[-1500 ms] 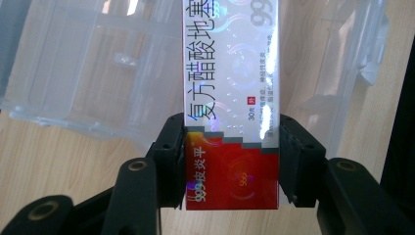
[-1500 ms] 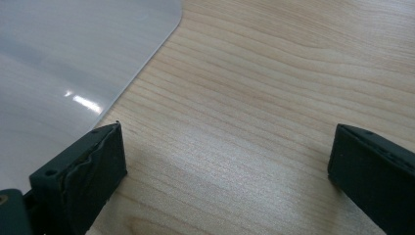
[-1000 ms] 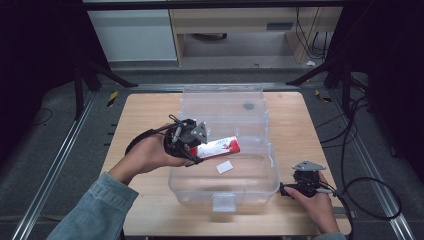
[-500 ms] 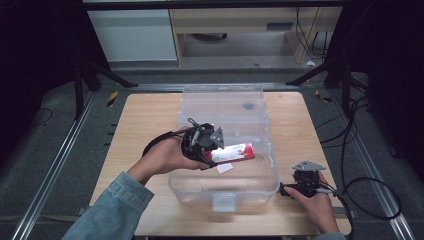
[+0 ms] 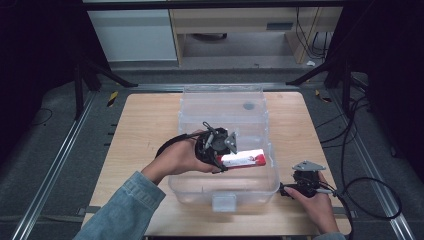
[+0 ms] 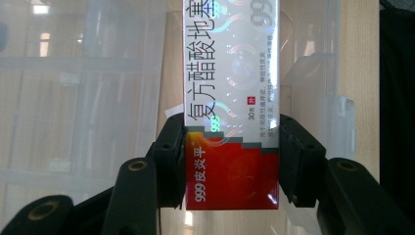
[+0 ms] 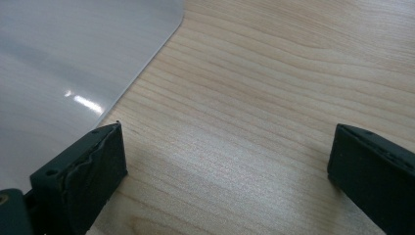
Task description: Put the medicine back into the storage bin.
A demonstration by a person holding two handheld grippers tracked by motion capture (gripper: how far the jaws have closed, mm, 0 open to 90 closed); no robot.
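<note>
- Left gripper (image 5: 227,159) held over the clear plastic bin (image 5: 270,184), above its near half, toward the bin's left wall.
- Both black jaws clamped on a red and silver carton (image 5: 243,159), one pad on each long side.
- In the left gripper view: left gripper (image 6: 231,166) gripping the carton (image 6: 230,103) around its red end, silver end with printed characters reaching away from the camera.
- Carton lying roughly level in the high view, pointing toward the bin's right wall, raised above the bin floor; contact with the bin not discernible.
- Bin standing at the middle of the wooden table (image 5: 145,130), its far wall toward the table's far edge, its near wall with a latch tab close to the near edge.
- Small pale scrap visible through the bin behind the carton in the left gripper view; nature unclear.
- Right gripper (image 5: 286,190) resting low on the table just beside the bin's near right corner, close to the table's near right corner, hand behind it.
- In the right gripper view: right gripper (image 7: 225,171) with jaws wide apart, bare wood grain between them, nothing clamped.
- Curved frosted corner of the bin (image 7: 73,58) at the upper left of that view, just beside the left jaw tip; touching or not cannot be told.
- Cable trailing from the right gripper off the table's right edge.
</note>
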